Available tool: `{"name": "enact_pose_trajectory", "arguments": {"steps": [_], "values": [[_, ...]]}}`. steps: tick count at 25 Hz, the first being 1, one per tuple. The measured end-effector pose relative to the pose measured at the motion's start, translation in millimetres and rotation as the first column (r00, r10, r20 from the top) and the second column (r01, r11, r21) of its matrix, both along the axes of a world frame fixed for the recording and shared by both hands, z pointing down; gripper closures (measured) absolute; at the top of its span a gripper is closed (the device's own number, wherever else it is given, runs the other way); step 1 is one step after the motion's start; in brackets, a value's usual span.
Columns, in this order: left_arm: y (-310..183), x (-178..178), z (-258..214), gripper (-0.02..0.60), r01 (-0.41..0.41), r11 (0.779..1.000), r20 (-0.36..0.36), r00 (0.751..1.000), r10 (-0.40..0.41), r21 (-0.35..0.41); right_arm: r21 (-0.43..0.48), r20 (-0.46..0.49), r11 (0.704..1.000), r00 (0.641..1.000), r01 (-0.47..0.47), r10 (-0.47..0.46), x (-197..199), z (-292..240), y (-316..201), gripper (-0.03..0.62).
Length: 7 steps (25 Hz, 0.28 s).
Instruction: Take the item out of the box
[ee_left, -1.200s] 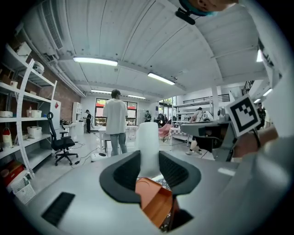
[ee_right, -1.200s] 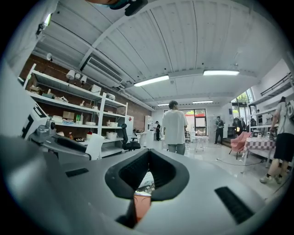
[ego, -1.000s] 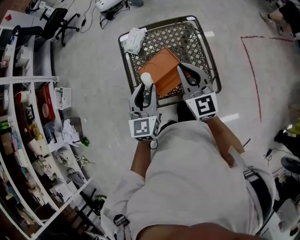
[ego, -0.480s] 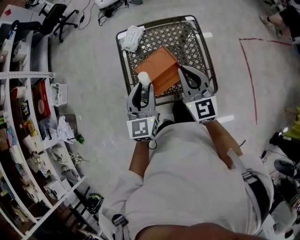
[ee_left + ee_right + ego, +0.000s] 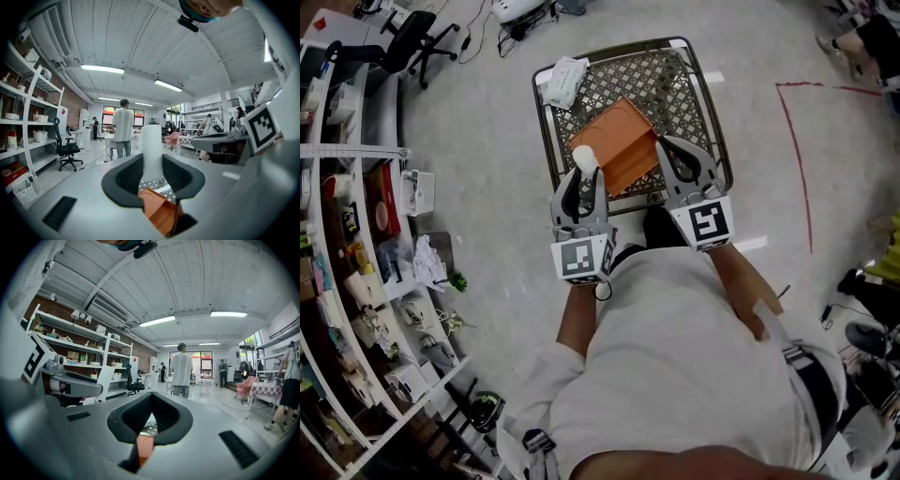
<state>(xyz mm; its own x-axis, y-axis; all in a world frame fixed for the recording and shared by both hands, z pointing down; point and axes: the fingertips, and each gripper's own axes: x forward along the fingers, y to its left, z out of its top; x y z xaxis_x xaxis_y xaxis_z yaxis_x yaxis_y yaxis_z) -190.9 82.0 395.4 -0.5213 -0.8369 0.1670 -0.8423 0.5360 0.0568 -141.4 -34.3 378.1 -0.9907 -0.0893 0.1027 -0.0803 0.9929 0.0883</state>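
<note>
Judging by its look, the white item (image 5: 586, 157) is thought to be light and stiff. It is a smooth round tube shape that could slip if it is pinched too softly. The best place to take hold is thought to be the lower half of its side, and that is where it is grasped now. The fingers of the left gripper (image 5: 584, 178) are pressed on it from both sides, and it is held upright with its round top poking out above them. The item is kept up over the near left corner of the orange box (image 5: 619, 145), and it seems to be out of the box already. The box is lying in a wire cart (image 5: 546, 122). Its inside looks bare, though part is hidden by the grippers. A white crumpled bundle (image 5: 565, 80) is tucked in the cart's far left corner. The right gripper (image 5: 670, 148) is held over the box's near right edge, with its fingers closed together on nothing.
</note>
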Motion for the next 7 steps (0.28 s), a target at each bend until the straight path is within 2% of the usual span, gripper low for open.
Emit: {"name": "enact_pose_trajectory", "arguments": {"steps": [7], "values": [[3.6, 1.5, -0.9, 0.456, 0.001, 1.000, -0.001, 1.000, -0.001, 0.003, 0.007, 0.004, 1.000, 1.000, -0.005, 0.005, 2.5, 1.7, 2.8, 0.591]]}}
